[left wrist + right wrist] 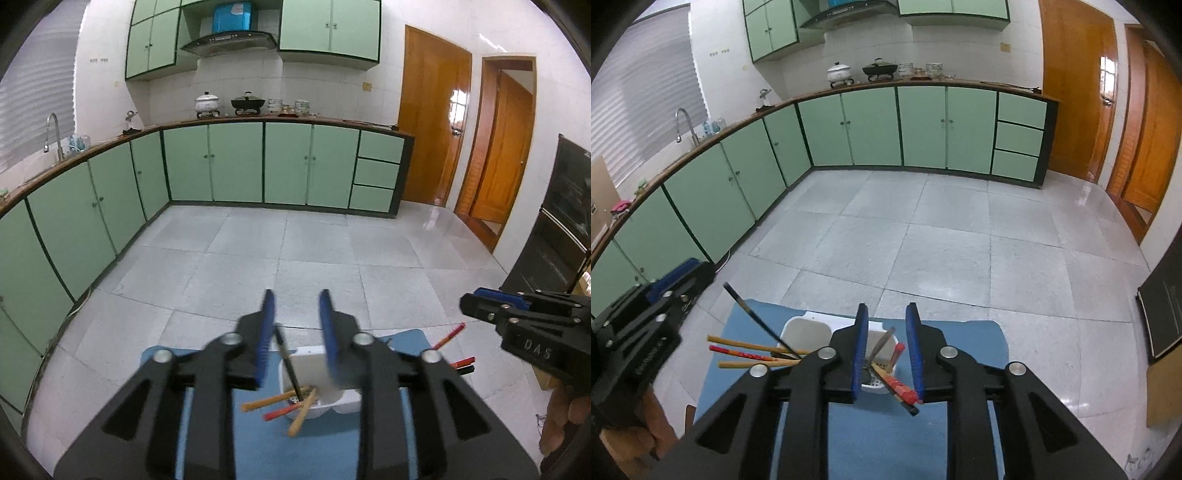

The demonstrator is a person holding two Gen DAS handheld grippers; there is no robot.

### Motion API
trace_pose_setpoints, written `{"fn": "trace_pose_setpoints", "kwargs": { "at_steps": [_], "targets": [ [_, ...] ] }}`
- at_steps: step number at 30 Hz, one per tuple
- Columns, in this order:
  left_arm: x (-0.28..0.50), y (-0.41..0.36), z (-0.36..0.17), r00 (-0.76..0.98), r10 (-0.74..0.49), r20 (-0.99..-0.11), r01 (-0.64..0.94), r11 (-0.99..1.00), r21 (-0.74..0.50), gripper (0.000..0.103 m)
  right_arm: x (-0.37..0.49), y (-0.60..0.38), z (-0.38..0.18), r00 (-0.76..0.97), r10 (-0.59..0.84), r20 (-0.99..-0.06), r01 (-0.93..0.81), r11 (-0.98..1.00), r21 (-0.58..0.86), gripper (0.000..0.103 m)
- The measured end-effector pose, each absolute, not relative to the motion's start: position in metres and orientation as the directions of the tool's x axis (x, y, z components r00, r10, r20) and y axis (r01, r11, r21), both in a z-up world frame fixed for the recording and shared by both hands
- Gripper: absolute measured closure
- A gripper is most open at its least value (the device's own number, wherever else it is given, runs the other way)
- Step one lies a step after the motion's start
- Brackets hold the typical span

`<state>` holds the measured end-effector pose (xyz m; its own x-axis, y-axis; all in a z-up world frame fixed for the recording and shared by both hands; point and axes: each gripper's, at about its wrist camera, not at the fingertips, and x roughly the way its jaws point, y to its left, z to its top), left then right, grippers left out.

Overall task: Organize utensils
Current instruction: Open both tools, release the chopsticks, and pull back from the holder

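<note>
A white utensil holder (807, 332) (334, 400) stands on a blue mat (886, 435) (207, 373). Several chopsticks, tan (746, 345), red (738, 353) and black (757, 319), stick out of its left compartment. More chopsticks (899, 387) and a metal utensil (881, 341) lean out of its right compartment. My left gripper (297, 306) is open and empty above the holder; a black chopstick (288, 363) stands between its fingers. My right gripper (886, 321) is open and empty above the right compartment. It also shows in the left wrist view (480, 302), and the left one in the right wrist view (679, 280).
The mat lies on a grey tiled floor (942, 240). Green kitchen cabinets (236, 162) run along the left and far walls. Wooden doors (432, 125) stand at the right. A dark oven-like unit (561, 236) is at the far right.
</note>
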<state>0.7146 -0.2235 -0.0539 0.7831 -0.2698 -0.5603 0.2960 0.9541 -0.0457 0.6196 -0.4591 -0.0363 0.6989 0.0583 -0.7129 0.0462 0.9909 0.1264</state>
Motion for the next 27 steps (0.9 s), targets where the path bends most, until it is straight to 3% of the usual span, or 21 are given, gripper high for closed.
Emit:
{"fn": "trace_pose_setpoints", "kwargs": {
  "at_steps": [1, 6, 8, 10, 13, 15, 27],
  "targets": [
    [0.712, -0.220, -0.051, 0.786, -0.268, -0.557, 0.293, 0.955, -0.045, 0.067, 0.616, -0.462, -0.035, 0.702, 0.058, -0.710, 0.049, 0.990, 0.129, 0.082],
    [0.687, -0.199, -0.033, 0.808, -0.237, -0.540, 0.270, 0.963, -0.019, 0.031, 0.592, -0.470, -0.021, 0.735, 0.044, -0.676, 0.058, 0.990, 0.127, 0.069],
    [0.671, -0.189, -0.028, 0.806, -0.230, -0.546, 0.268, 0.963, -0.010, 0.023, 0.571, -0.469, -0.015, 0.755, 0.025, -0.655, 0.063, 0.992, 0.110, 0.057],
    [0.655, -0.180, -0.026, 0.799, -0.222, -0.559, 0.270, 0.963, 0.004, 0.016, 0.545, -0.465, -0.013, 0.773, -0.021, -0.634, 0.086, 0.994, 0.072, 0.035],
    [0.620, -0.159, -0.031, 0.799, -0.196, -0.569, 0.254, 0.967, 0.022, 0.011, 0.501, -0.458, -0.018, 0.791, -0.063, -0.609, 0.096, 0.995, 0.022, 0.017],
    [0.593, -0.143, -0.038, 0.798, -0.179, -0.576, 0.239, 0.971, 0.029, 0.007, 0.475, -0.452, -0.024, 0.798, -0.078, -0.597, 0.102, 0.995, 0.008, 0.010],
    [0.410, -0.071, -0.086, 0.820, -0.110, -0.562, 0.144, 0.989, 0.017, 0.005, 0.299, -0.398, -0.069, 0.847, -0.130, -0.516, 0.136, 0.990, -0.025, 0.006]
  ]
}}
